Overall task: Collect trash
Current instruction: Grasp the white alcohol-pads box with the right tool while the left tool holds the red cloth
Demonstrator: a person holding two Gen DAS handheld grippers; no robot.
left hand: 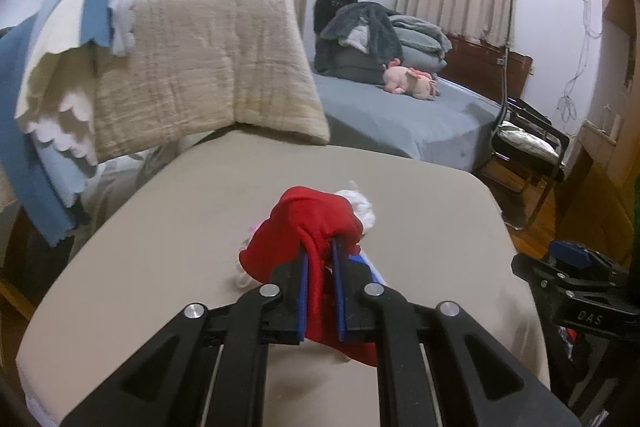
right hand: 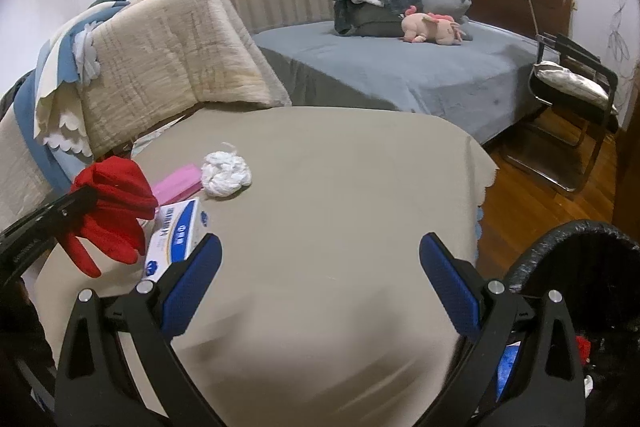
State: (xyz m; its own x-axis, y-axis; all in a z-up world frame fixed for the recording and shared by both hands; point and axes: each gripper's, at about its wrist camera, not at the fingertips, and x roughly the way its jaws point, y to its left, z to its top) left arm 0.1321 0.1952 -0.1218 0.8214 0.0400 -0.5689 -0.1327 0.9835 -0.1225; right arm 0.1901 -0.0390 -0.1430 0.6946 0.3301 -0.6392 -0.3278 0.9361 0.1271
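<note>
My left gripper (left hand: 319,251) is shut on a crumpled red cloth (left hand: 312,227) and holds it above the beige table (left hand: 180,227). The red cloth also shows in the right wrist view (right hand: 114,203) at the left, hanging from the left gripper. On the table lie a white crumpled wad (right hand: 226,169), a pink packet (right hand: 178,185) and a blue-and-white box (right hand: 176,235). My right gripper (right hand: 320,259) is open and empty above the table's near side. A black-lined trash bin (right hand: 576,259) stands at the lower right with scraps inside.
A chair draped with beige and blue cloths (right hand: 160,59) stands behind the table. A grey bed (right hand: 400,67) with a pink plush toy (right hand: 432,27) is beyond. A metal folding chair (right hand: 572,87) stands on the wooden floor at the right.
</note>
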